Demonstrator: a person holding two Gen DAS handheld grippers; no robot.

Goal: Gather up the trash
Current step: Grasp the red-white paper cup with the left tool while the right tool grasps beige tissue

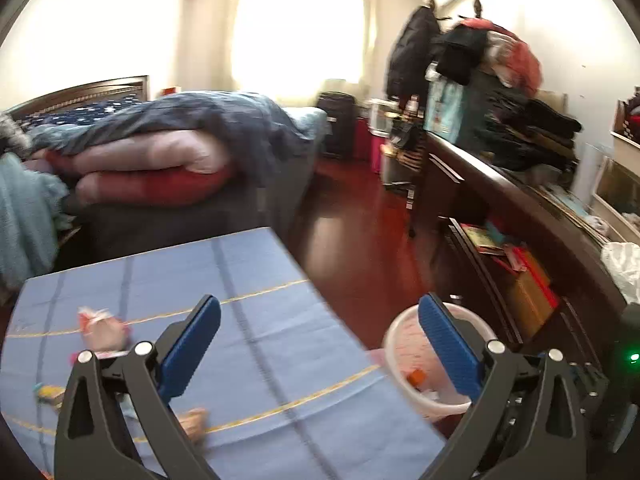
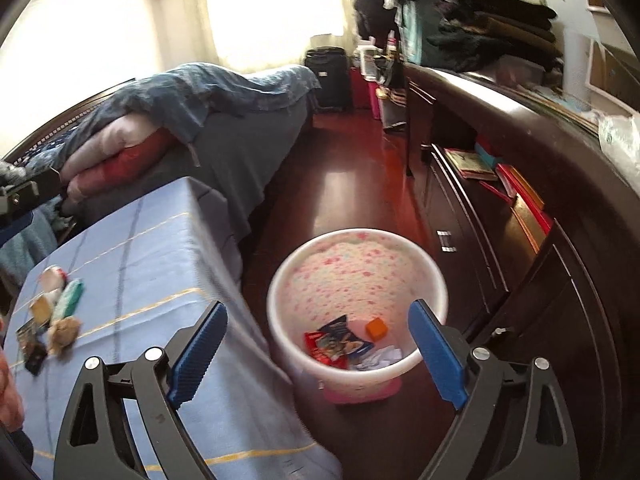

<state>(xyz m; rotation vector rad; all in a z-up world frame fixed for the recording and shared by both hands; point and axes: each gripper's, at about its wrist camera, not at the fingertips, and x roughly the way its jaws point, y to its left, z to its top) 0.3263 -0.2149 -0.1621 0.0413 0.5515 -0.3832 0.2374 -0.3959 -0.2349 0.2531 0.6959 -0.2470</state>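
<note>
A bed [image 2: 240, 128] heaped with blue, pink and red bedding fills the left of the room, and a long dark dresser [image 2: 532, 184] runs down the right wall with folded clothes piled on its top. Nearer, a bench [image 2: 152, 264] under a blue checked cloth stands at the foot of the bed, and on the red-brown floor just beside its right edge sits a white bin [image 2: 356, 276] with a pink-speckled lining. Both grippers are empty: the right gripper [image 2: 318, 354] hangs above the bin with its blue fingers [image 2: 438, 354] spread wide, and the left gripper [image 1: 320, 344] is over the bench's right edge, its fingers [image 1: 192, 348] equally wide apart. Inside the bin lie a red and blue wrapper [image 2: 336, 340], crumpled white paper [image 2: 380, 358] and a small orange block [image 2: 376, 328]. More trash waits on the bench's left side: a green wrapper [image 2: 68, 300], a pale crumpled piece [image 2: 52, 278], a tan ball [image 2: 64, 330] and a dark packet [image 2: 30, 342], all clustered close together, blurred.
</note>
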